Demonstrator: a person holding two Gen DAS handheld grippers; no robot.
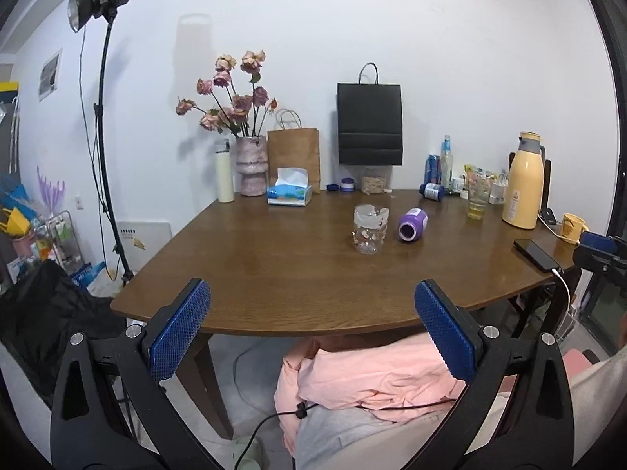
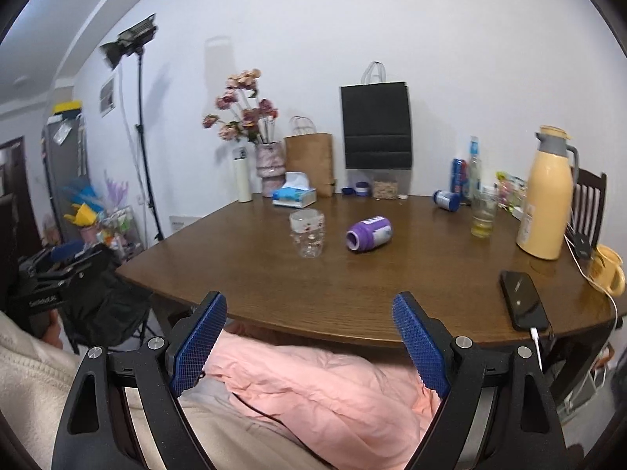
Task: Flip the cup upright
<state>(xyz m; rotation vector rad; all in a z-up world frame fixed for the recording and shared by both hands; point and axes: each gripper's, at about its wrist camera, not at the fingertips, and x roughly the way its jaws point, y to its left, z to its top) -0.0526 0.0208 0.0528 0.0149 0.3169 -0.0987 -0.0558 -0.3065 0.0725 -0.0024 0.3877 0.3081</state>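
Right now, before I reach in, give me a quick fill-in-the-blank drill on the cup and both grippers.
1. The purple cup lies on its ____ on the wooden table.
2. Its open mouth faces the clear ____ standing beside it.
3. The left gripper and right gripper both have their jaws ____, holding nothing.
4. The black phone near the table edge has a white ____ plugged into it.

Missing words: side; glass; open; cable
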